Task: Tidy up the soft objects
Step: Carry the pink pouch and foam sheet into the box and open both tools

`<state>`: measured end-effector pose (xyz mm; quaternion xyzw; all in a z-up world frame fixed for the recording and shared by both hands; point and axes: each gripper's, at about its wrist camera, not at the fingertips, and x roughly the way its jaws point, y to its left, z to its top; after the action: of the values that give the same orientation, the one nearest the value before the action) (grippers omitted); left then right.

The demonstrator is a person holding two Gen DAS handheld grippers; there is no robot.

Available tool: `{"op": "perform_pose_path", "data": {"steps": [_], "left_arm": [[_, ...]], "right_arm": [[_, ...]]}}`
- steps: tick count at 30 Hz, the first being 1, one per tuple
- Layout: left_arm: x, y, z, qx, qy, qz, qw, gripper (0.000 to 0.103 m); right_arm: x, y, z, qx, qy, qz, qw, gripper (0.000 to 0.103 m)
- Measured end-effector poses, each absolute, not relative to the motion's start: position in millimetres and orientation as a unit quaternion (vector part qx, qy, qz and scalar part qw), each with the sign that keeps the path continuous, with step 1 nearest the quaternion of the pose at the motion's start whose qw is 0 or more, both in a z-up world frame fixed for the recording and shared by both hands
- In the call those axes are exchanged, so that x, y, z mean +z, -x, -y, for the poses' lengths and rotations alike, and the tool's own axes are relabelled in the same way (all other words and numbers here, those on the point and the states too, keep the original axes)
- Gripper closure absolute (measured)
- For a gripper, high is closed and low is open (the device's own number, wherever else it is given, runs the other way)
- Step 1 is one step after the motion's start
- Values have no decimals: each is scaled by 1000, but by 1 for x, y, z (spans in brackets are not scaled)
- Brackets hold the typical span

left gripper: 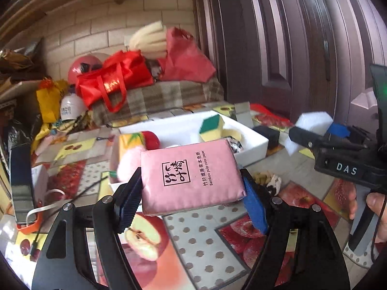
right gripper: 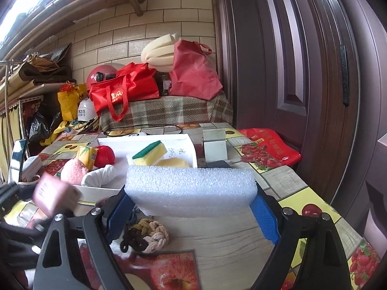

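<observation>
My left gripper [left gripper: 193, 193] is shut on a pink tissue pack [left gripper: 191, 177] and holds it above the table, in front of the white tray [left gripper: 256, 140]. My right gripper [right gripper: 193, 207] is shut on a white foam block [right gripper: 191, 191], also above the table; it shows in the left wrist view [left gripper: 312, 123] at the right. The tray [right gripper: 193, 149] holds a green-and-yellow sponge [right gripper: 150, 155], a yellow sponge [right gripper: 173, 162], a red ball [right gripper: 104, 155], a pink fluffy item [right gripper: 72, 172], a rolled white cloth [right gripper: 99, 178] and a yellow pack [right gripper: 85, 155].
A braided rope knot [right gripper: 145, 236] lies on the fruit-print tablecloth [right gripper: 302, 200] under my right gripper. A black sponge [left gripper: 269, 134] and a small white box [right gripper: 214, 146] stand right of the tray. Red bags [right gripper: 125, 91] sit on a plaid bench behind. A phone [left gripper: 20, 183] stands at left.
</observation>
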<state>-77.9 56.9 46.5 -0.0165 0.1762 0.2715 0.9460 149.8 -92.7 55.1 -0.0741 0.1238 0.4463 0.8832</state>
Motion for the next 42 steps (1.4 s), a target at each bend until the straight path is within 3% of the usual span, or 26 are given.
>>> {"op": "perform_pose_path", "data": {"steps": [9,42], "left_arm": [[52,105,-108,328,62,-157,930,26],[49,35,-182,373,68,-181,907,26]], "right_arm": [[52,-109,78,480,95,-128,863,14],[51,-135,-16,458,95,-134,874,14]]}}
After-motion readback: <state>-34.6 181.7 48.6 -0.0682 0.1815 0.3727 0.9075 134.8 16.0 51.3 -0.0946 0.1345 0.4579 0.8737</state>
